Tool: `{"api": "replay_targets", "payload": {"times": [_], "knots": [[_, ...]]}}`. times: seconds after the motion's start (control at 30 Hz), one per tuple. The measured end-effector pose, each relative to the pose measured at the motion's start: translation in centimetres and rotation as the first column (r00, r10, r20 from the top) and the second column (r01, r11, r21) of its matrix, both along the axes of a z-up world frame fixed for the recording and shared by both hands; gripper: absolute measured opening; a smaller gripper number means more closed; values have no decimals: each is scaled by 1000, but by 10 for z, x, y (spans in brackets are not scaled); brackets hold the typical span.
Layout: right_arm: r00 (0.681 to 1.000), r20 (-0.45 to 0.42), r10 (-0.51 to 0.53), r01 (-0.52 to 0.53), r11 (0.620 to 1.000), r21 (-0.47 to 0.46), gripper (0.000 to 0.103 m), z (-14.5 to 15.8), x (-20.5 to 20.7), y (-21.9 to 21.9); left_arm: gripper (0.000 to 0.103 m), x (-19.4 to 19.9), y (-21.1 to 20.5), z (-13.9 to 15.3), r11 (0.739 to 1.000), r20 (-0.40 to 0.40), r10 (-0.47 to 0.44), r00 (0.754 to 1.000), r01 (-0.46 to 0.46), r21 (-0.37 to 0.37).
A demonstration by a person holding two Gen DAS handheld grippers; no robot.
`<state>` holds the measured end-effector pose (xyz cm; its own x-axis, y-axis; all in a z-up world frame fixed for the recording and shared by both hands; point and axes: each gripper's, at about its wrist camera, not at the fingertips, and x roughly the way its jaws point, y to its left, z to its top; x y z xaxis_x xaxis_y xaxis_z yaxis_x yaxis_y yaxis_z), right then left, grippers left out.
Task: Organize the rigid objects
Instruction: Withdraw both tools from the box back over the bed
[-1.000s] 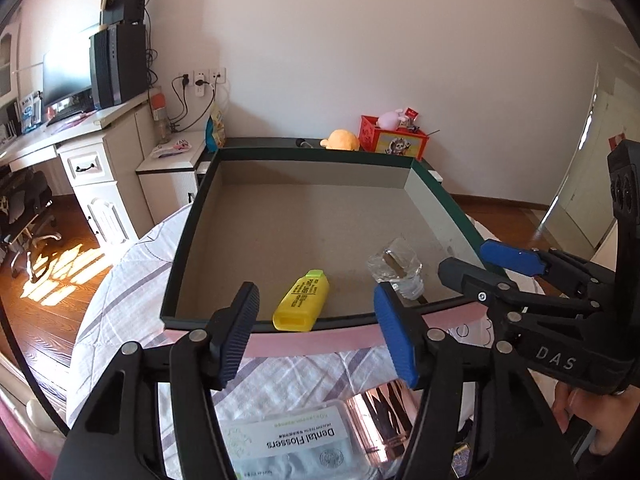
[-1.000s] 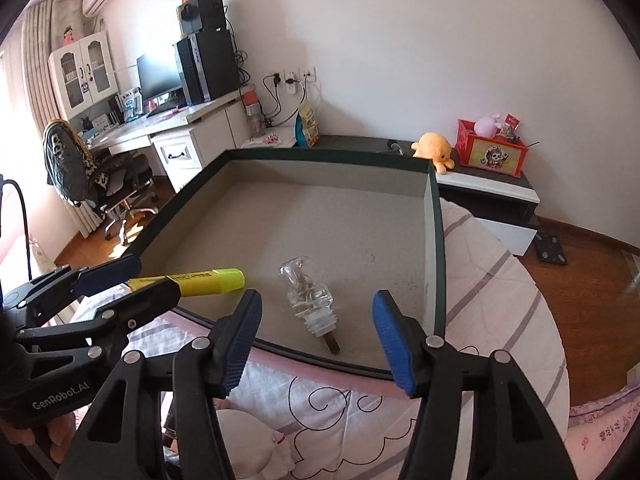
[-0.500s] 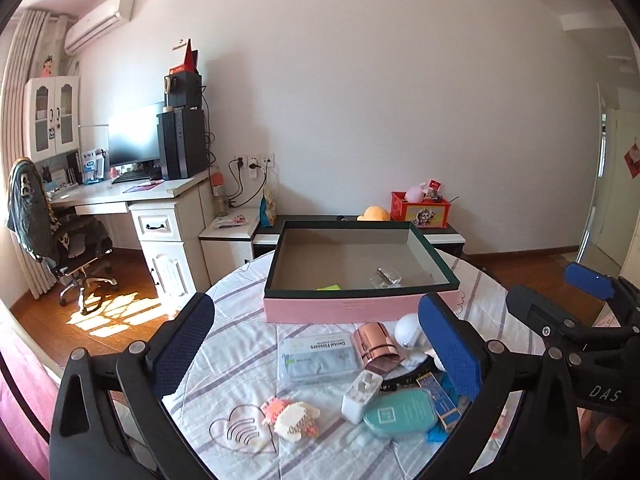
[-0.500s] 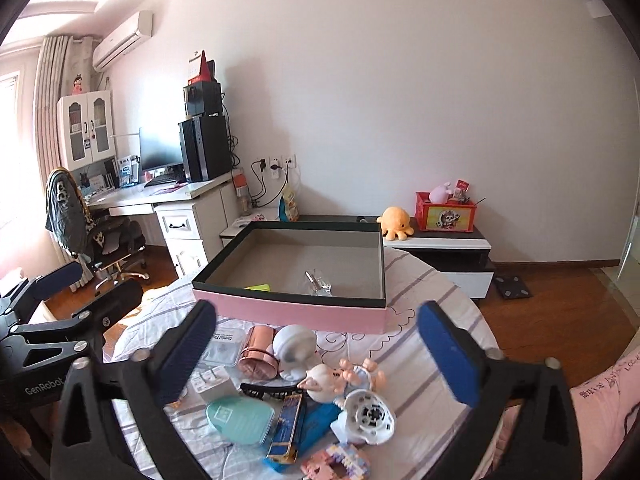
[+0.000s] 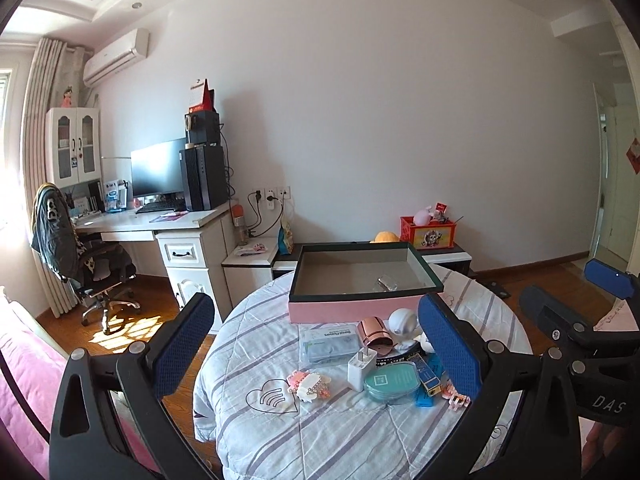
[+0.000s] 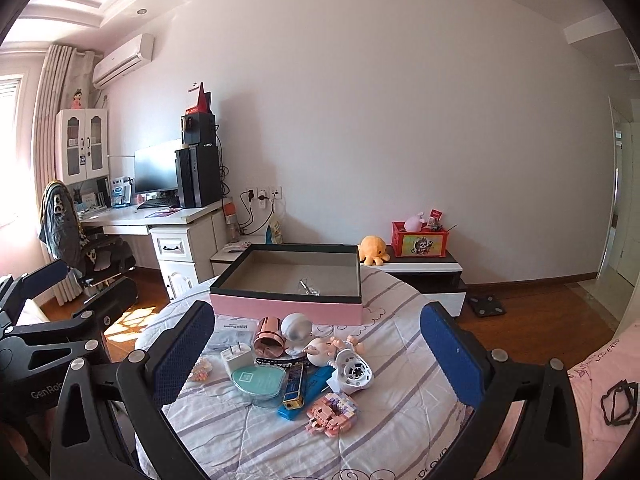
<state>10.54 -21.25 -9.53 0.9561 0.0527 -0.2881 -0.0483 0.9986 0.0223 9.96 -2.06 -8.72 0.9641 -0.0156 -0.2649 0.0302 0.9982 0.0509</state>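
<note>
**Round table, one box, a heap of small things**

A round table (image 5: 256,432) under a striped quilt stands in a bedroom with a desk (image 5: 132,222), a chair and an air conditioner; one pink box (image 6: 288,308) sits at its far edge, holding one clear glass piece (image 6: 309,286); near the middle lie one teal case (image 6: 259,380), one white charger (image 6: 237,358), one copper cup (image 6: 269,334); left gripper (image 5: 316,350) and right gripper (image 6: 318,354) both gape wide, empty.

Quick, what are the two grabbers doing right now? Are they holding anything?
Left gripper: jaws wide open, holding nothing.
Right gripper: jaws wide open, holding nothing.
</note>
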Motion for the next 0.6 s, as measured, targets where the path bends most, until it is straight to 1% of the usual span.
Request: {"api": "replay_targets", "payload": {"times": [0.33, 0.6], "knots": [[998, 57, 4, -3, 1000, -17, 103, 17, -28, 7, 103, -28, 4, 14, 1000, 60, 14, 998, -13, -5], [998, 62, 8, -6, 1000, -24, 103, 19, -33, 11, 103, -34, 7, 15, 1000, 73, 19, 997, -19, -5]]}}
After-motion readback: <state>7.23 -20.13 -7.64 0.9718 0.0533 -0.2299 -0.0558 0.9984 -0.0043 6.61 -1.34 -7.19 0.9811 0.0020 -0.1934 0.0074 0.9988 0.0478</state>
